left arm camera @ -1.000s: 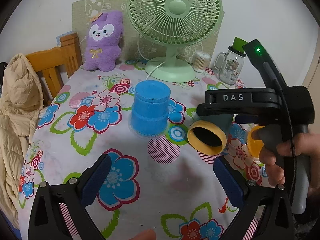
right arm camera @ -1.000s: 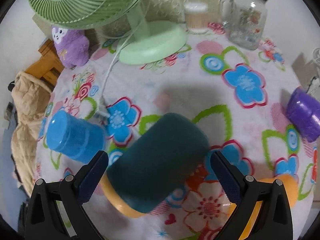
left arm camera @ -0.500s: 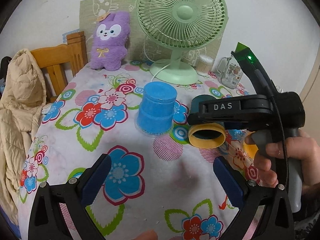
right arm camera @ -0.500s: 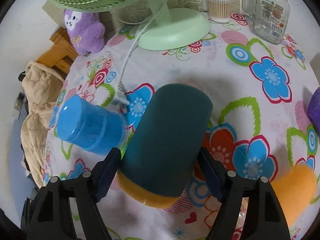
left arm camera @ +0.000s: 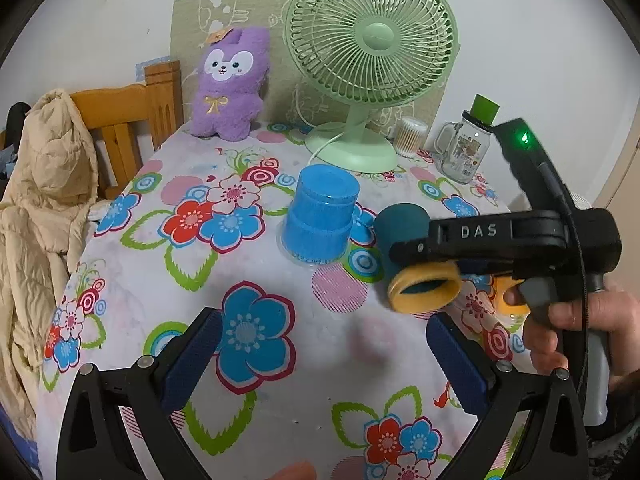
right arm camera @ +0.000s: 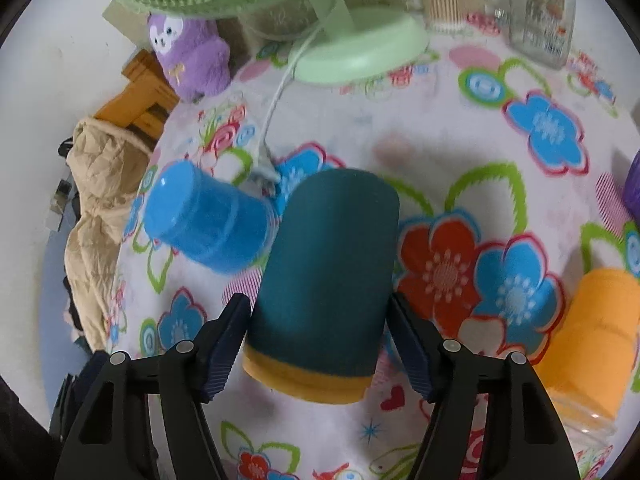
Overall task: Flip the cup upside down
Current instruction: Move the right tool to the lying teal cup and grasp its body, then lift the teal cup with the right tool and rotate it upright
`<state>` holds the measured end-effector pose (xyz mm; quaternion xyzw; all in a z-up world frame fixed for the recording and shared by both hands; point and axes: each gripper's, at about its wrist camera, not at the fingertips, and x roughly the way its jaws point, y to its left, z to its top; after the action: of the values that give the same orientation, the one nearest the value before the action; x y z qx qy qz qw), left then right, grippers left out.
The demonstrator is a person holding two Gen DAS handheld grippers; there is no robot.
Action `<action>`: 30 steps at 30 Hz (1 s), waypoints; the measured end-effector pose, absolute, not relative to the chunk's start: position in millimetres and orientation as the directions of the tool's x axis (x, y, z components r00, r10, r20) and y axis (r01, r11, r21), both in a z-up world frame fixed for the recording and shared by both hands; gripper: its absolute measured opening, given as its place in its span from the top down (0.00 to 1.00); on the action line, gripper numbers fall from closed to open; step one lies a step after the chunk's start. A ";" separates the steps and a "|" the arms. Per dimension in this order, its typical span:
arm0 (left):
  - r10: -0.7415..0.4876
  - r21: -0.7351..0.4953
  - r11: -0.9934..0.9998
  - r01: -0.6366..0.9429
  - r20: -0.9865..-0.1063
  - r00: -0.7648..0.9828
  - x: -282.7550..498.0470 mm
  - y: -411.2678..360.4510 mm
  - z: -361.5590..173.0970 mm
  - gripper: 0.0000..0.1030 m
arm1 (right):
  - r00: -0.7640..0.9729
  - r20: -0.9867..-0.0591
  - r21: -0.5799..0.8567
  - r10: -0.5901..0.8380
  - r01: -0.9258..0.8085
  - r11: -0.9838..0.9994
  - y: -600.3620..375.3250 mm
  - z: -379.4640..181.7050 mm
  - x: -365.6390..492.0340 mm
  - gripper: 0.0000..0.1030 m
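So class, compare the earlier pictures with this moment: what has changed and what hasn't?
The right gripper closed from wide open onto the teal cup, which now looks raised off the tablecloth. The left gripper stays open and empty; the blue cup remains upside down.

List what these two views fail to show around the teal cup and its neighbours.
- Teal cup: whether it has left the tablecloth; its own body hides the underside in the right wrist view.
- Right claw: its far finger is behind the cup in the left wrist view.
- Orange cup: its mouth is blurred, low in the right wrist view.
- Purple object: cut off by the right edge.
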<state>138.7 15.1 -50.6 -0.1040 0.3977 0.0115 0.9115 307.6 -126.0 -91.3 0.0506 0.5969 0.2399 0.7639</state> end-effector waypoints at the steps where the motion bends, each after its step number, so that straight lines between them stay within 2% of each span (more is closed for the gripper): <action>1: -0.062 -0.180 0.978 -0.103 -0.730 0.681 138.7 14.4 -51.7 0.00 | 0.170 -0.889 0.362 0.426 -0.311 0.879 -125.0 -91.8 308.3 0.31; 10: -0.057 -0.180 0.977 -0.114 -0.738 0.673 139.7 15.3 -53.8 0.00 | 0.114 -0.928 0.303 0.354 -0.323 0.897 -107.0 -106.6 332.1 0.24; 11: -0.053 -0.177 0.977 -0.116 -0.737 0.674 139.0 15.8 -53.4 0.00 | 0.137 -0.924 0.296 0.356 -0.331 0.896 -107.3 -105.4 331.6 0.29; 13: -0.043 -0.169 0.978 -0.121 -0.736 0.676 137.6 18.1 -52.7 0.00 | 0.143 -0.921 0.302 0.363 -0.329 0.895 -108.6 -105.5 330.3 0.32; 30: -0.066 -0.180 0.979 -0.095 -0.724 0.687 106.1 10.6 -42.2 0.00 | 0.262 -0.886 0.273 0.383 -0.375 0.886 -137.0 -48.4 258.5 0.32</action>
<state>106.1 10.6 -42.2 -0.1017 0.3956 0.0077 0.9128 258.5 -137.0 -48.4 0.0039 0.5587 0.2387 0.7943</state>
